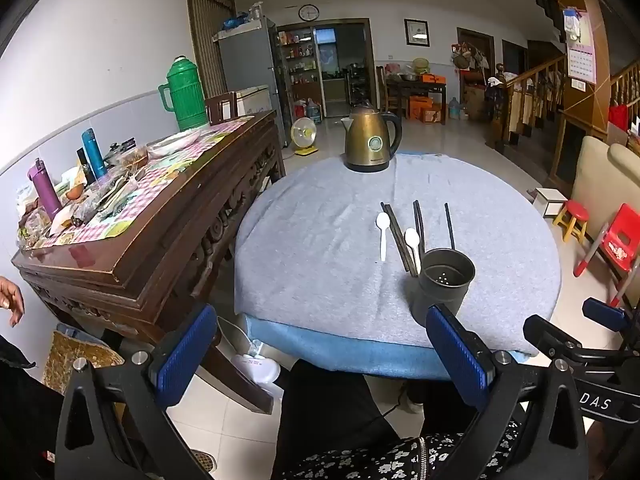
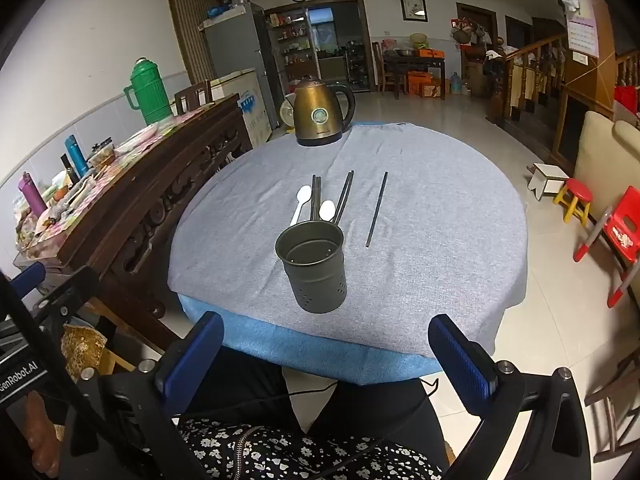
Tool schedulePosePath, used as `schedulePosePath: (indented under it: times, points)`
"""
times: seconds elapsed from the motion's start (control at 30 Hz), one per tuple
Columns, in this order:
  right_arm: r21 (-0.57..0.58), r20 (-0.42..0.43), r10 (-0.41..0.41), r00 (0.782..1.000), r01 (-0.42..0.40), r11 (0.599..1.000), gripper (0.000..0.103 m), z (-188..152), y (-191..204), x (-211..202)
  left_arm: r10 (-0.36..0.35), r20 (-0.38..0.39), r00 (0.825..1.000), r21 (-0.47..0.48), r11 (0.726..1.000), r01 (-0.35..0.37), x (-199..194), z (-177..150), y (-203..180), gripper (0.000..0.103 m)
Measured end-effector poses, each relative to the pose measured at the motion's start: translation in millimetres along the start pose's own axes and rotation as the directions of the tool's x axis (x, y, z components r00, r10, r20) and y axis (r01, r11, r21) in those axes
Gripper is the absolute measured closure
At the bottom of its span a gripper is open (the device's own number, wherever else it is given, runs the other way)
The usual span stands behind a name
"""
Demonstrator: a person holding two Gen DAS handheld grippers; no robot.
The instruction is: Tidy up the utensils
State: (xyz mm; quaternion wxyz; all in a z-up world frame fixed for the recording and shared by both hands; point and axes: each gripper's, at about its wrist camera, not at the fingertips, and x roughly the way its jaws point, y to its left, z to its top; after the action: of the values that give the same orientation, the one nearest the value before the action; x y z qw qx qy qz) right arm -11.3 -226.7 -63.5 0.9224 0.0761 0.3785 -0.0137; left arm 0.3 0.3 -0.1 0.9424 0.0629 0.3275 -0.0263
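Both the left gripper (image 1: 320, 356) and right gripper (image 2: 326, 356) hover wide open, empty; lift the lone right chopstick (image 2: 376, 210) by its middle, then drop it into the holder (image 2: 312, 266).

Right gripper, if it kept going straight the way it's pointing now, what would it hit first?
Probably the metal utensil holder, standing centred ahead of the open right gripper near the table's front edge. Depth is hard to judge.

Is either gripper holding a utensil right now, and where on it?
Nothing is held. Left gripper and right gripper are both open, short of the table.
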Motion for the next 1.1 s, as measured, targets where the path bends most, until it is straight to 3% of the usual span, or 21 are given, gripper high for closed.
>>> schedulePosePath:
  times: [1.1]
  points:
    - [0.002, 0.003, 0.005, 1.0, -0.005, 1.0, 0.0, -2, 1, 3, 0.013, -0.003, 1.0, -0.014, 1.0, -0.013, 4, -2, 5, 0.0]
